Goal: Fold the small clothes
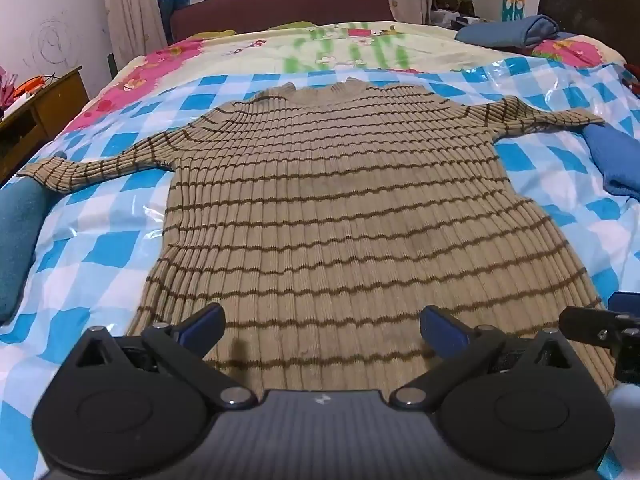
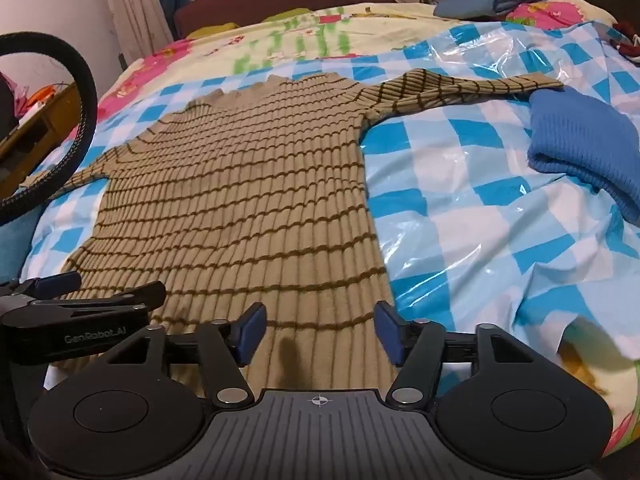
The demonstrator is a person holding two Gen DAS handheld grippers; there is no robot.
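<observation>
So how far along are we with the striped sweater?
Done: the tan ribbed sweater with brown stripes lies spread flat on the blue-checked plastic sheet, both sleeves out. In hand: nothing; the left gripper and right gripper hover open over its hem. Left: every fold. A folded blue knit already lies by the right sleeve tip.

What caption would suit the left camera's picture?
Open left gripper poised over the hem of a striped tan sweater spread flat on a checked bed cover.
</observation>
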